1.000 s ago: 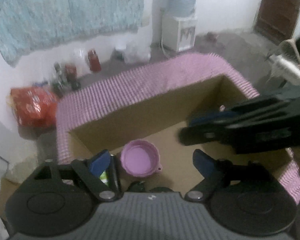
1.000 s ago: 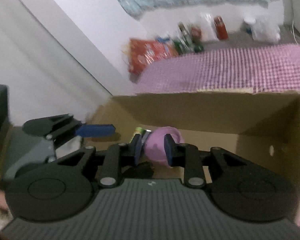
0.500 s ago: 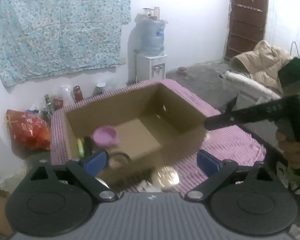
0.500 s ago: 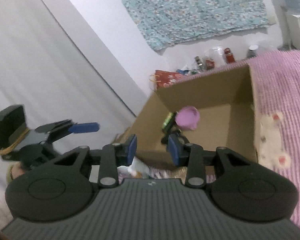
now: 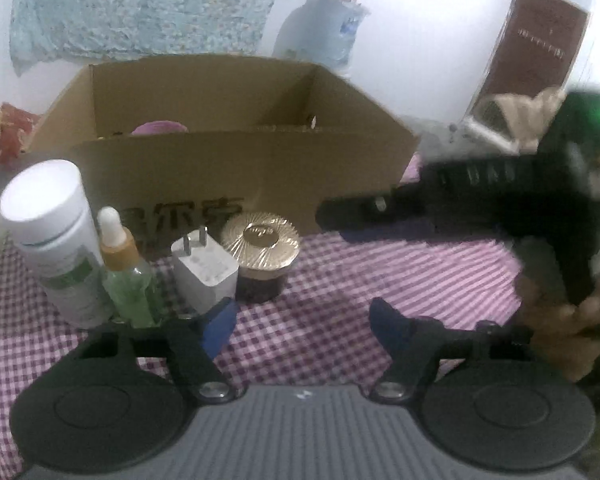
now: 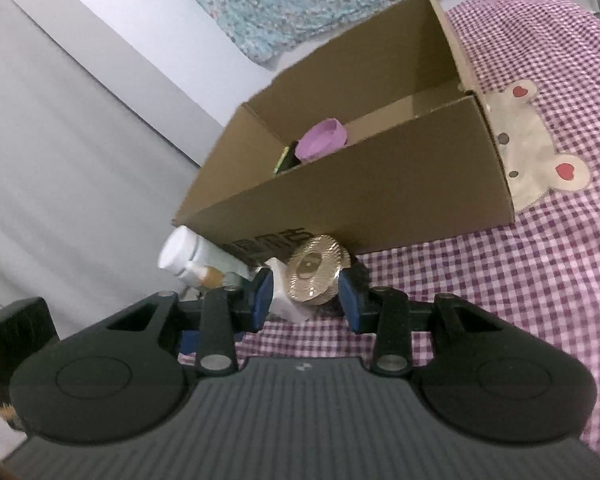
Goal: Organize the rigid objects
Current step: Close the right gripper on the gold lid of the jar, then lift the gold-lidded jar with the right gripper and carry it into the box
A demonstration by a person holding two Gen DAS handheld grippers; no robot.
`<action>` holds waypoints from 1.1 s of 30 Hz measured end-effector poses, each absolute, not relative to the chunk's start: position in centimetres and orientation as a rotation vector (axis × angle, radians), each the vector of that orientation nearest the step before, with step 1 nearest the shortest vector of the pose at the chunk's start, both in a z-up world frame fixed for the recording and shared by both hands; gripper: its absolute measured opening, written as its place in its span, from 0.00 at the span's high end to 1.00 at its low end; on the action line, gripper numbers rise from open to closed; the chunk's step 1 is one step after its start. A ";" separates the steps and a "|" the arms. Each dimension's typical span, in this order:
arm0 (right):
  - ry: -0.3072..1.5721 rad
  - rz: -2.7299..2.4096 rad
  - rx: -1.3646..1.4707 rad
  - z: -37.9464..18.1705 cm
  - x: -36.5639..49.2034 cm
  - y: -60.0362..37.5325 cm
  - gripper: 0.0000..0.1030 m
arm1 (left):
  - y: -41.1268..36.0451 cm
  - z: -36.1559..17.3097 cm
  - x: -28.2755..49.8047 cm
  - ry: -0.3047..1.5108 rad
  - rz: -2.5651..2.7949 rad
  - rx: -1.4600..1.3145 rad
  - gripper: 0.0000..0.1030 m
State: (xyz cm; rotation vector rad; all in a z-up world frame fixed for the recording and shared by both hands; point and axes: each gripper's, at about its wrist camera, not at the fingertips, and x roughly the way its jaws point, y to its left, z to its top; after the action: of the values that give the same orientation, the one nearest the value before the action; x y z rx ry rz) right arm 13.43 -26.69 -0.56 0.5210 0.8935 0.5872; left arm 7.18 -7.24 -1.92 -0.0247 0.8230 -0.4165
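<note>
Gold-lidded jar sits ahead between open right tongs; left tongs closing, empty.

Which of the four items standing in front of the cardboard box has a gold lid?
The short dark jar, at the right end of the row beside the white plug adapter. The tall white bottle and the green dropper bottle have white tops.

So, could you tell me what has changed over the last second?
Both grippers have pulled back out of the cardboard box and come down in front of it. The right gripper now frames the gold-lidded jar, jaws open, nothing gripped. The left gripper is closing, nothing between its fingers. The pink lid in the box stayed put.
</note>
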 end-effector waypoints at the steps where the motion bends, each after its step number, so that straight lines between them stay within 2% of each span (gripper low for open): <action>1: 0.897 0.589 0.518 -0.6 13.9 -26.4 0.65 | -7.6 -2.4 7.3 0.824 -0.409 0.001 0.32; 4: 0.913 0.588 0.499 -1.2 15.4 -25.6 0.65 | -8.4 -3.6 7.4 0.821 -0.389 0.053 0.35; 15: 0.966 0.597 0.424 -2.7 18.6 -22.6 0.65 | -10.7 -5.7 9.2 0.791 -0.343 0.143 0.35; 18: 0.963 0.596 0.420 -2.7 18.7 -22.4 0.65 | -10.7 -5.9 9.6 0.793 -0.341 0.134 0.32; 33: 0.994 0.553 0.485 -2.8 15.9 -26.2 0.65 | -13.8 -6.1 7.9 0.737 -0.546 0.167 0.34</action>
State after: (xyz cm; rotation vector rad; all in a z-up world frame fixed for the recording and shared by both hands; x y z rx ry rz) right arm 15.86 -26.19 -2.82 0.4855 0.9941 0.5527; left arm 7.88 -13.76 -6.05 0.1669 0.7373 -0.5464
